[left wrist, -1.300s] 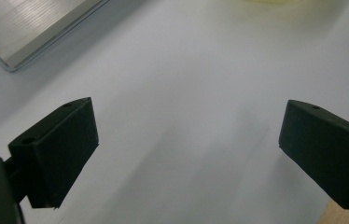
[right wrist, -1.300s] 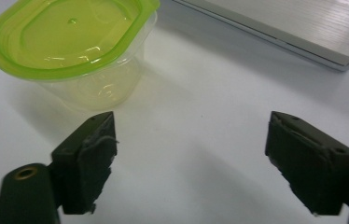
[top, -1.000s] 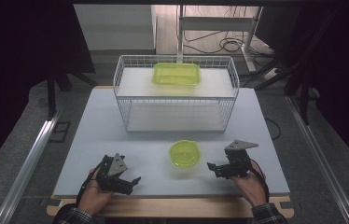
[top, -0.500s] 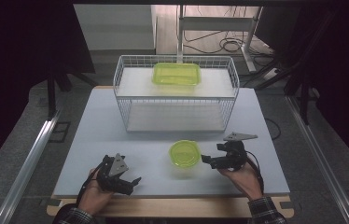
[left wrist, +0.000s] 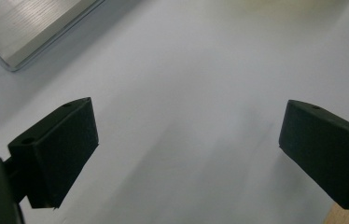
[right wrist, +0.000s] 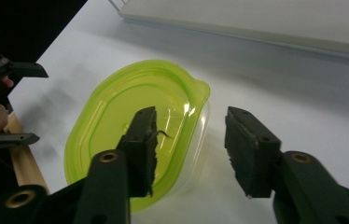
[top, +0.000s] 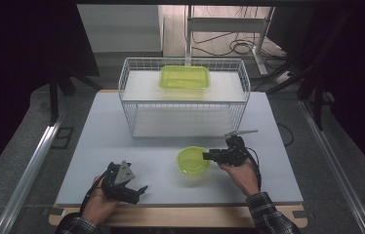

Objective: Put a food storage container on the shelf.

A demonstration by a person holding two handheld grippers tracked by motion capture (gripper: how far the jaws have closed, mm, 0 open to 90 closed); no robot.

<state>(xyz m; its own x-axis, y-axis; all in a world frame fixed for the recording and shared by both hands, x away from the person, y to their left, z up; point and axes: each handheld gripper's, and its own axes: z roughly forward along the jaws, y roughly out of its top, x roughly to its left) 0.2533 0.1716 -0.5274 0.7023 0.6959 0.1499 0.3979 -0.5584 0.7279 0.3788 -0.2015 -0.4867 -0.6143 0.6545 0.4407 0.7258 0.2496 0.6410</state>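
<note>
My white table (top: 122, 136) carries two things — a white wire basket (top: 184, 100) at the back, a green round container (top: 193, 160) nearer me

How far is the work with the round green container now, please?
Done: a rectangular green container already lies in the wire basket. In hand: the open right gripper straddles the rim of the round green container, not yet closed. Left: grasping and lifting; the left gripper waits open.

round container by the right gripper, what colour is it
Translucent yellow-green container; the right gripper view shows it best.
</note>
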